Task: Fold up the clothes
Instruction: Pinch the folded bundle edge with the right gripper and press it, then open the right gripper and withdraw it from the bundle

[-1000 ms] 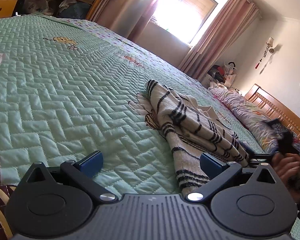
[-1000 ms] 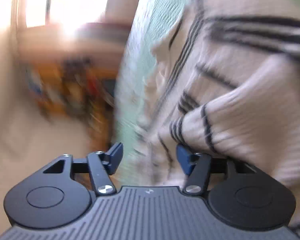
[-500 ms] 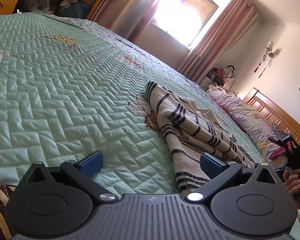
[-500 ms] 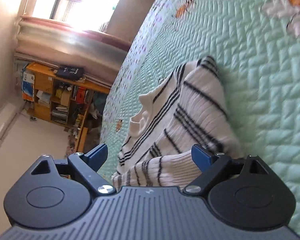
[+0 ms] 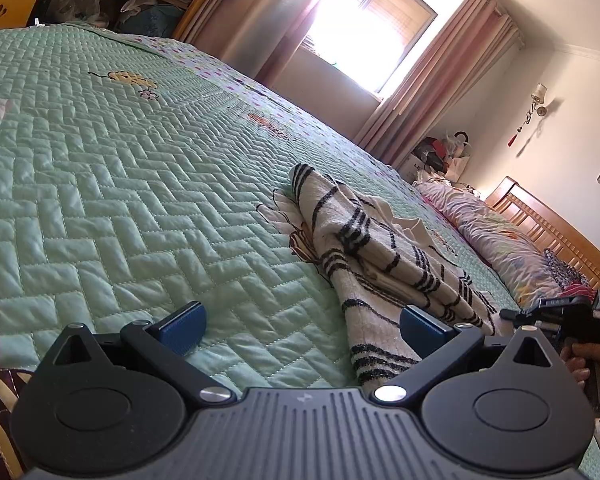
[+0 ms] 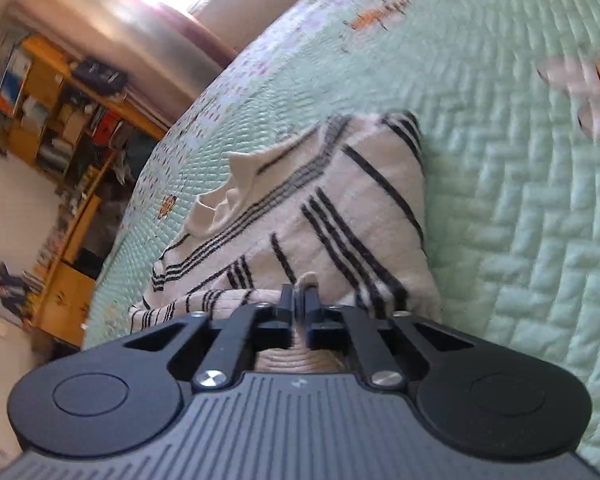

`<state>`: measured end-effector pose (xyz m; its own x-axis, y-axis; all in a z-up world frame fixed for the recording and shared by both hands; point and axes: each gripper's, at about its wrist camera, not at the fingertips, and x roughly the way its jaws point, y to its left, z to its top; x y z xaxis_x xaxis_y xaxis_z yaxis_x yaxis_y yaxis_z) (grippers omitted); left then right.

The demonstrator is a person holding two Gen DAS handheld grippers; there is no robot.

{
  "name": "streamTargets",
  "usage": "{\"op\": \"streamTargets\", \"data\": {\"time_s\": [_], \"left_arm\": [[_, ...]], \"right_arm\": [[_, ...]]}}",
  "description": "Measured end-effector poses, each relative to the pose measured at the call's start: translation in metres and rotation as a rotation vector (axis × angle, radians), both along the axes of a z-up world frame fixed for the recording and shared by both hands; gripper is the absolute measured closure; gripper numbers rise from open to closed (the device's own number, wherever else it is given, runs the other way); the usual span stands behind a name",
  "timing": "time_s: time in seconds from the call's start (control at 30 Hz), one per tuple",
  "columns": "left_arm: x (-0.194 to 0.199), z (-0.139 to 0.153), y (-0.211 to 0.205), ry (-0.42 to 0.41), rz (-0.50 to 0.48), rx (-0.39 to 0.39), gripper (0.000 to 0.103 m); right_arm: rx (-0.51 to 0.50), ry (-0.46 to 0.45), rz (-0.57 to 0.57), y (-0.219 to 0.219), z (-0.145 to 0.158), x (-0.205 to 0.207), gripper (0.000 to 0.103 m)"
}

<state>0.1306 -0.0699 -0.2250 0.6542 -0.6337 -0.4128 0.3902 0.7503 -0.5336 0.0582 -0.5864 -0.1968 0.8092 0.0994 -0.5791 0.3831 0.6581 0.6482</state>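
A cream sweater with black stripes (image 5: 364, 240) lies loosely folded on the green quilted bedspread (image 5: 120, 200). My left gripper (image 5: 302, 320) hovers low over the bed, open, with the sweater's near end lying by its right finger (image 5: 420, 322) and no pad pressing on it. In the right wrist view the sweater (image 6: 340, 208) fills the middle, its white collar at the left. My right gripper (image 6: 300, 300) is shut on a pinch of the sweater's near edge. The right gripper (image 5: 508, 313) also shows at the far right of the left wrist view, held by a hand (image 5: 580, 360).
A floral pillow (image 5: 500, 240) and a wooden headboard (image 5: 560, 232) lie past the sweater. Cluttered wooden shelves (image 6: 60, 120) stand beyond the bed's far side. A bright curtained window (image 5: 364, 28) is behind. Wide green quilt spreads left of the sweater.
The right gripper's jaws, wide apart half a second ago, have come together on the sweater's near edge, and its view has rolled. The left gripper has stayed put.
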Motion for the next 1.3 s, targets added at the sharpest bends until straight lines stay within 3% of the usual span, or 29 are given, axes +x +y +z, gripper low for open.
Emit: {"op": "streamTargets", "data": {"time_s": [0.2,0.37,0.47,0.57,0.6,0.67,0.73,0.83,0.93,1.0,1.07,1.13,1.17,1.23,1.3], "left_arm": [[0.000,0.000,0.000,0.000,0.000,-0.002,0.001],[0.001,-0.001,0.000,0.000,0.000,-0.005,0.001],[0.001,-0.001,0.000,0.000,0.000,-0.007,0.001],[0.001,-0.001,0.001,0.001,0.000,-0.013,0.001],[0.001,-0.001,0.001,0.001,0.000,-0.014,0.001],[0.001,-0.001,0.001,0.001,0.000,-0.010,0.001],[0.001,-0.001,0.000,0.001,0.001,-0.009,0.001],[0.001,-0.001,0.000,0.001,0.001,-0.007,0.001],[0.001,-0.001,0.000,0.000,0.001,-0.010,0.001],[0.001,-0.001,0.001,0.000,0.000,-0.014,0.001],[0.001,-0.001,0.001,0.001,0.000,-0.017,0.001],[0.001,-0.001,0.001,0.001,0.000,-0.015,0.001],[0.001,-0.001,0.001,0.001,0.000,-0.013,0.001],[0.002,-0.001,0.000,0.001,0.000,-0.008,0.001],[0.001,0.000,0.000,0.000,0.000,-0.007,0.001]], "right_arm": [[-0.104,-0.013,0.031,0.001,0.020,0.022,0.099],[-0.190,-0.147,0.015,0.000,0.048,0.020,0.099],[-0.177,-0.064,0.019,-0.008,0.022,0.030,0.098],[-0.133,0.051,-0.010,-0.017,-0.018,0.032,0.093],[-0.090,0.019,-0.040,-0.019,-0.023,0.025,0.091],[-0.042,-0.057,-0.091,-0.019,-0.020,0.009,0.072],[-0.058,-0.133,-0.115,-0.010,-0.007,-0.005,0.054],[-0.068,-0.252,-0.068,0.008,0.010,-0.012,0.051],[0.131,-0.303,0.009,0.017,-0.004,0.009,0.039],[0.281,-0.276,0.021,0.019,-0.029,0.030,0.039],[0.295,-0.189,-0.003,0.016,-0.050,0.043,0.040],[0.253,-0.140,-0.034,0.009,-0.060,0.044,0.064],[0.237,-0.139,-0.054,0.005,-0.060,0.039,0.064],[0.208,-0.195,-0.101,0.004,-0.049,0.018,0.047],[0.214,-0.274,-0.093,0.010,-0.041,-0.001,0.037]]}}
